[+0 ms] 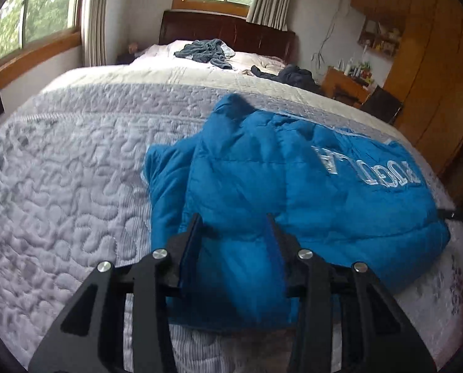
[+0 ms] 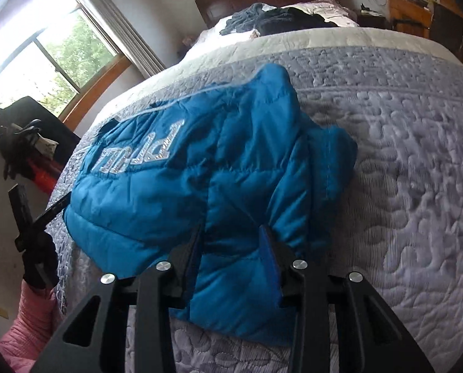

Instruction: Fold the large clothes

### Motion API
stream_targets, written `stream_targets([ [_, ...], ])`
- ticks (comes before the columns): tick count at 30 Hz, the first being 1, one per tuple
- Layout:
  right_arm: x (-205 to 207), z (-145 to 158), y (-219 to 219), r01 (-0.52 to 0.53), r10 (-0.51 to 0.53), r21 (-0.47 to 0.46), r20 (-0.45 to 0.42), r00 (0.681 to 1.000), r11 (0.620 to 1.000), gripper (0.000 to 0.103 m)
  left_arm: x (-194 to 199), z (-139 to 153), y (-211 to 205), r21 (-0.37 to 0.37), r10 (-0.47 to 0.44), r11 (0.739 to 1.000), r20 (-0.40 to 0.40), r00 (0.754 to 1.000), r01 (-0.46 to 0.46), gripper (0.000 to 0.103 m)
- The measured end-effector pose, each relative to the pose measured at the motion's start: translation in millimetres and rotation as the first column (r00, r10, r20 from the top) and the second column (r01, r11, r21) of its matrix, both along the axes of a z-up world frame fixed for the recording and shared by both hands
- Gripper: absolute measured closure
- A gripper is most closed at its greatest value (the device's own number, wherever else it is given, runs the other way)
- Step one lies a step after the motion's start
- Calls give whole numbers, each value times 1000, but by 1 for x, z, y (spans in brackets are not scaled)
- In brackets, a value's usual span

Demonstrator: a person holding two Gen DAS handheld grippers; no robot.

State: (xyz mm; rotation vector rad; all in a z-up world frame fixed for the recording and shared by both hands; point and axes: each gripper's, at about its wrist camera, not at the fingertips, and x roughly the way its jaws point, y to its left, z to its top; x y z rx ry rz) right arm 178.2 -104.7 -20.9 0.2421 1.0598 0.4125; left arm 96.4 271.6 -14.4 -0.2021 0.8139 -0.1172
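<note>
1. Centrally, the blue padded jacket [image 1: 293, 192] lies on the quilted bed [image 1: 76, 171], bundled into a rough, thick slab with silver lettering [image 1: 368, 168] on its upper face.

2. Left tongs [image 1: 234, 217]: the two fingers stand on either side of a fold at the jacket's near edge, with the fabric bulging up between them. They appear clamped on this fold, held partly apart by the padding.

3. Right tongs [image 2: 231, 228]: likewise closed onto a bunched fold of the jacket [image 2: 200, 180] at its near edge, the cloth puckering where the fingers pinch it.

4. Governing relation: the jacket extends away from both tongs toward the headboard [image 1: 228, 31], so both grips sit on the same near hem. Its longer axis seems to run across the bed, left to right, with the lettering toward the person's right in the left wrist view.

5. Each hand is at the garment, neither clearly nearer. A black tool held in a dark glove [image 2: 38, 261], above a pink sleeve [image 2: 32, 317], shows at the left edge of the right wrist view.

6. Judgement: the coming fold probably calls for lifting the near hem and carrying it forward over the far part. Uneven lift may let the slippery padding slide out.

7. Other dark clothes [image 1: 206, 51] lie well apart, near the pillows.
</note>
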Motion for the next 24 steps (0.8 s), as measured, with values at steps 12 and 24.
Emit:
stream_targets([
  [12,-16,20,0,-3,3,0,41,999,1000,35,-11,24,19,-23,36,999,12,999,-36,43],
  [24,1,2,-78,143,-123,295,-86,989,945,9,7,-10,76,-316,5,947,-144,990,-51,35],
])
